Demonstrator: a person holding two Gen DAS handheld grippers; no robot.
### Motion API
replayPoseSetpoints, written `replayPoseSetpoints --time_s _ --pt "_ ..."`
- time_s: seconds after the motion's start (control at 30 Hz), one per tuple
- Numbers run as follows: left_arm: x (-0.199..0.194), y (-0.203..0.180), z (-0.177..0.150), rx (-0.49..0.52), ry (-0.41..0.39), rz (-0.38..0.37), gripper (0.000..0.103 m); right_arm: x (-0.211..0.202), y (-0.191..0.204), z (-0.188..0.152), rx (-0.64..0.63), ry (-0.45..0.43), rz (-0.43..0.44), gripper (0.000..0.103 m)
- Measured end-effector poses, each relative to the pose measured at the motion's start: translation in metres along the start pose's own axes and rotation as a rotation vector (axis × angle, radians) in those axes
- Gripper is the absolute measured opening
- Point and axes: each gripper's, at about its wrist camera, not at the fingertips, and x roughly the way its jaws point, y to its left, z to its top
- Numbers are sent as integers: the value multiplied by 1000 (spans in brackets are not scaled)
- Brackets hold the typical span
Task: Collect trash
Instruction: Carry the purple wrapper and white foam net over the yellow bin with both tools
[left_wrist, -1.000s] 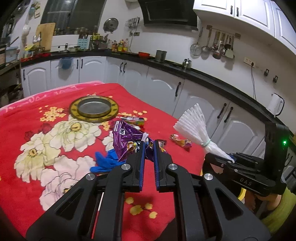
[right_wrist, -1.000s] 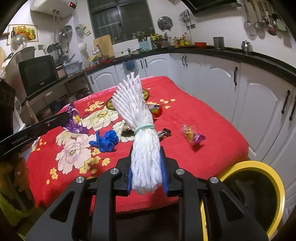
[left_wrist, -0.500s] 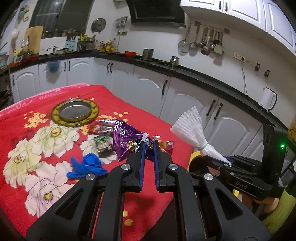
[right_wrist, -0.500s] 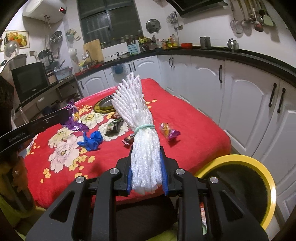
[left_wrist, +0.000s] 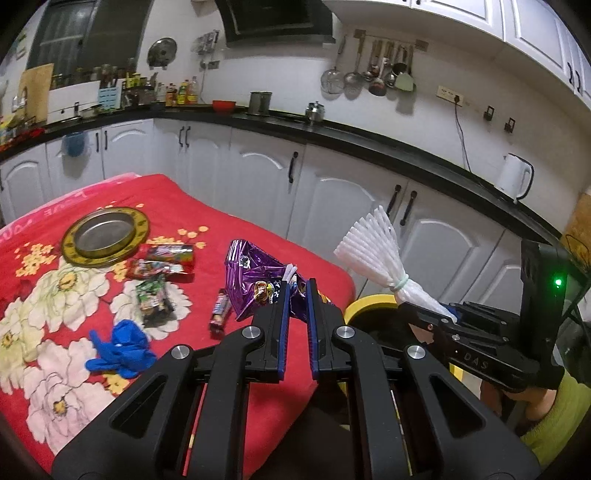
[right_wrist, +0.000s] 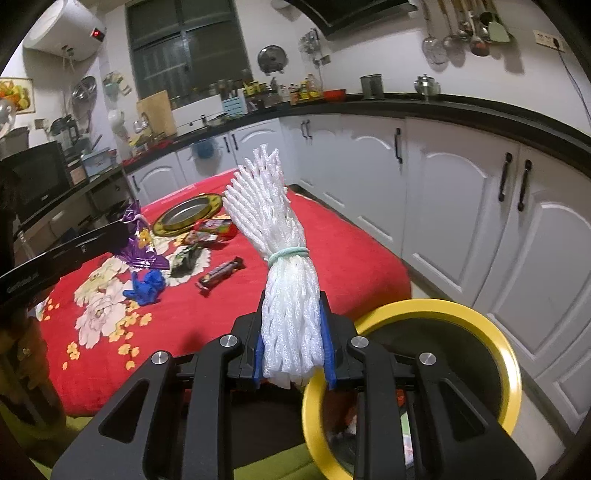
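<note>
Up front in the left wrist view, the left gripper (left_wrist: 297, 295) had its jaws clamped on one crumpled purple foil wrapper (left_wrist: 255, 280), a shiny bag with a small round printed logo too blurred to read, held up over the near edge of the red flowered cloth (left_wrist: 177, 206); on the cloth lay three flat snack packets (left_wrist: 162, 258) in a loose group, one chocolate bar (left_wrist: 218, 314) in a dark wrapper, and one heap of blue gloves (left_wrist: 118, 350), all well apart from the gripper; one round metal plate (left_wrist: 105, 234) with a gold rim sat farther back; to the right the right gripper (left_wrist: 428, 314) held one bundle of white foam netting (left_wrist: 373, 251), fanned out at its free end and tied with a pale green band, above the yellow rim of one bin (left_wrist: 365, 301); its black body bore the letters "DAS".

Over in the right wrist view, the right gripper (right_wrist: 293, 347) had its blue-padded jaws closed on the lower part of the white foam netting (right_wrist: 273, 229), which stood upright between them; the yellow-rimmed bin (right_wrist: 436, 310) stood just below and to the right, beside the cloth's (right_wrist: 332, 251) edge, with some scraps dimly visible inside; the left gripper (right_wrist: 125, 229) reached in from the left with the purple foil wrapper (right_wrist: 138, 251) at its tip; lettering on its arm was too blurred to read; the chocolate bar (right_wrist: 221, 275), blue gloves (right_wrist: 147, 284) and metal plate (right_wrist: 188, 212) lay on the cloth.
</note>
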Motion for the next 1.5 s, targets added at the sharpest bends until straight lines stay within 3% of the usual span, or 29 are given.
replayPoseSetpoints --time_s 1.07,1.5 --pt "48 -74 -6 109 62 -138 5 -19 -75 -26 103 10 -149 23" --pt "73 -101 -20 148 127 -210 5 -21 -103 -41 156 41 -200 23"
